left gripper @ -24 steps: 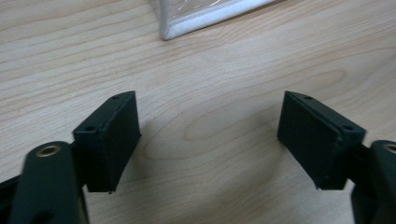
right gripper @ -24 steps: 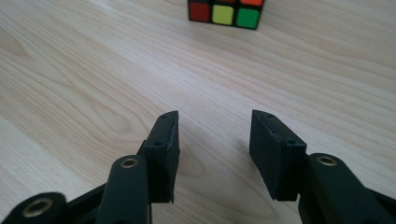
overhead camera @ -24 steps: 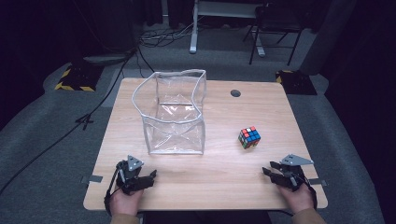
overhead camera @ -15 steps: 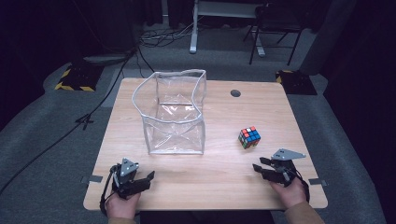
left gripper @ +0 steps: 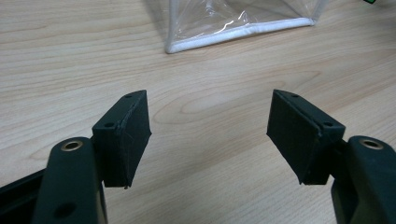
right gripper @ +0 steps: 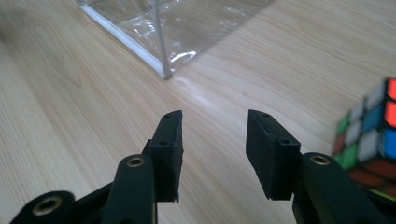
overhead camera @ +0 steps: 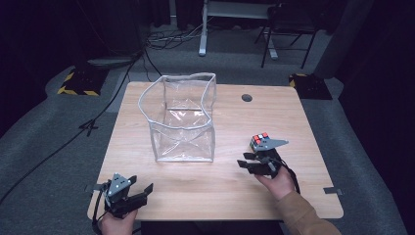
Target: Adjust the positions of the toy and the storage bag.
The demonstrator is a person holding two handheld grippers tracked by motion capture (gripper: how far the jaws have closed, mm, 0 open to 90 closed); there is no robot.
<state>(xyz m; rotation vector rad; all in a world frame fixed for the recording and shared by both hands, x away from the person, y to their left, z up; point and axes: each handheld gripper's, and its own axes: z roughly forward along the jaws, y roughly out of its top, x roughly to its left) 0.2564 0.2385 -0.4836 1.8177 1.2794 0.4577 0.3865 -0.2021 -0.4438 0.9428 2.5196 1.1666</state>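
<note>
The right gripper has its two black jaws a little way apart with nothing between them, and it hangs low over the light wooden table. The small cube with red, blue, green and white squares sits on the table just to the right of those jaws, very near but not between them. In the high view the cube is just past the gripper, partly under its grey plate. The see-through plastic box with white edges stands ahead of the jaws and to their left, open at the top and empty. The left gripper is near the person's edge of the table, with its jaws wide apart and holding nothing, and a bottom corner of the box is ahead of it. If the cube is what gets picked up, the gap looks too small for it, so a jaw could bump the cube and push it away. The jaws also point past the cube, so they could close on air. The box looks soft and light, so a knock could tip it or slide it
</note>
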